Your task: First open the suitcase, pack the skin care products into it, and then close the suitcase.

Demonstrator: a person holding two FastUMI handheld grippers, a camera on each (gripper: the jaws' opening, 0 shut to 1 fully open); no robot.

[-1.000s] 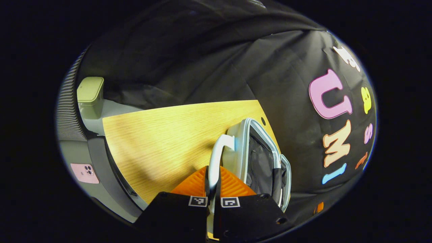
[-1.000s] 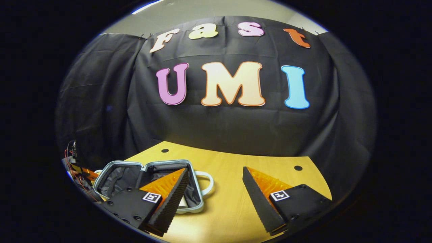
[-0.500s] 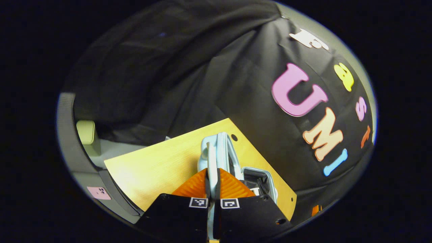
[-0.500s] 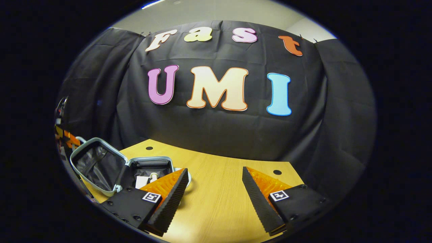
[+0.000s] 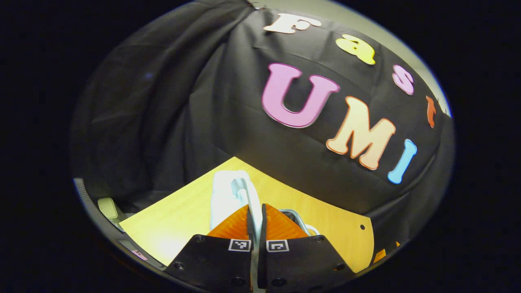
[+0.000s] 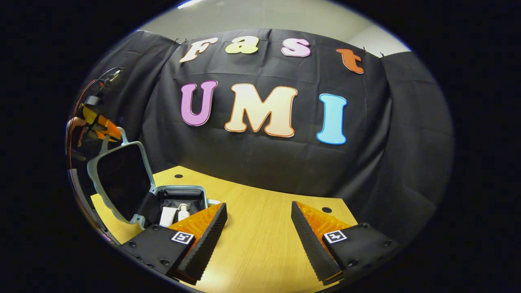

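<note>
A pale blue suitcase lies on the wooden table (image 6: 260, 248) at the left of the right gripper view. Its base (image 6: 179, 191) lies flat and holds a white tube (image 6: 167, 216) and a small white bottle (image 6: 184, 211). The lid (image 6: 118, 179) stands raised, roughly upright on its hinge beside the base. My left gripper (image 6: 101, 124) is up at the lid's top edge. In the left gripper view my left gripper (image 5: 256, 207) is shut on the lid's white handle (image 5: 251, 194). My right gripper (image 6: 258, 207) hovers open over bare table to the right of the base.
The black cloth wall closes the table's far side. Small round holes (image 6: 326, 210) mark the tabletop near its back edge. A grey-green box (image 5: 106, 205) sits beyond the table's left edge in the left gripper view.
My left gripper has lifted the lid by its handle from lying flat open to roughly upright, swinging it toward the base. My right gripper stays open and has barely moved.
</note>
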